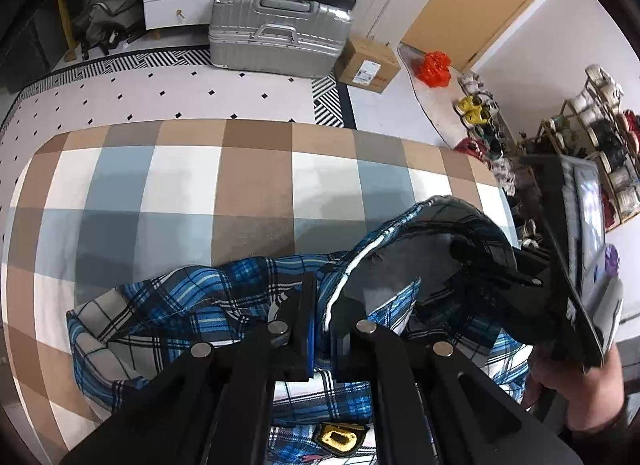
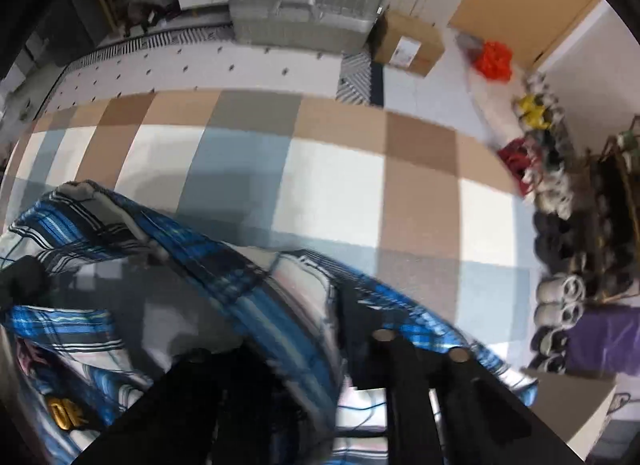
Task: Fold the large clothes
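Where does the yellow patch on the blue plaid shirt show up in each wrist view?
Left wrist: the yellow patch sits at the bottom centre, on the blue plaid shirt, just below the left gripper.
Right wrist: the patch is at the lower left edge, blurred, left of the right gripper.
Shared landmark: the silver suitcase, top centre in both.
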Demonstrator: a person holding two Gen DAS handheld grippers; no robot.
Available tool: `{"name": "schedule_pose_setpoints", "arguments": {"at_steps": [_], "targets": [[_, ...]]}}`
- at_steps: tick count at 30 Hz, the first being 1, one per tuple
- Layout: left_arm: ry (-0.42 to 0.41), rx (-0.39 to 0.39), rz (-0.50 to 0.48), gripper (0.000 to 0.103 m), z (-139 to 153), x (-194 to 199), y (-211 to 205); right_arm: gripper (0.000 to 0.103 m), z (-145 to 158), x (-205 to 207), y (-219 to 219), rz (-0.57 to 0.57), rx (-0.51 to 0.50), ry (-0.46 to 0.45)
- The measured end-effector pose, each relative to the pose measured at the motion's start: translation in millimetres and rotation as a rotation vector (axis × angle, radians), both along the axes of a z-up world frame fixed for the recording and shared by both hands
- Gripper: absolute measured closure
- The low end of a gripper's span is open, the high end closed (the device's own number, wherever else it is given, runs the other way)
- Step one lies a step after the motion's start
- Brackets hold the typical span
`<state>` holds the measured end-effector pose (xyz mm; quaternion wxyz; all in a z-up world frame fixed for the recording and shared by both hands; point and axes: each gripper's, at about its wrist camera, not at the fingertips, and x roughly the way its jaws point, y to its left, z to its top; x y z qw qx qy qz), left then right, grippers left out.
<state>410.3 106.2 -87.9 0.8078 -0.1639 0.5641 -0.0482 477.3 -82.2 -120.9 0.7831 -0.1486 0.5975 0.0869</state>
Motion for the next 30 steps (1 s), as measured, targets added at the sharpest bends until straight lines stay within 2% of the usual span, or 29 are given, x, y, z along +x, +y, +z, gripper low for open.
{"name": "schedule_pose_setpoints", "arguments": {"at_steps": [4,8,12,15,17,21,24,27,30], "targets": [[-0.041,-0.030,0.043,0.103,23,-19,5,0.097,39,-25,-11,0.038,0.079,-0.130],[-0.078,-0.139,0.081,0.103,45,-53,13,0.097,85,-69,-18,0.118,0.099,-0.265],[-0.122,-0.201,0.091,0.103,65,-100,14,0.098,127,-139,-30,0.173,0.120,-0.371],[-0.172,-0.238,0.091,0.103,82,-152,12,0.098,150,-197,-36,0.207,0.130,-0.447],[-0.187,-0.264,0.080,0.103,85,-177,9,0.098,156,-225,-44,0.210,0.149,-0.463],[-0.195,-0.255,0.051,0.103,72,-230,-2,0.098,141,-288,-65,0.168,0.213,-0.418],[-0.188,-0.252,0.059,0.103,53,-261,-5,0.098,110,-330,-72,0.151,0.218,-0.354],[-0.143,-0.266,0.062,0.103,27,-278,-9,0.097,76,-364,-74,0.117,0.185,-0.286],[-0.096,-0.270,0.058,0.103,7,-284,-14,0.097,50,-376,-84,0.041,0.203,-0.185]]}}
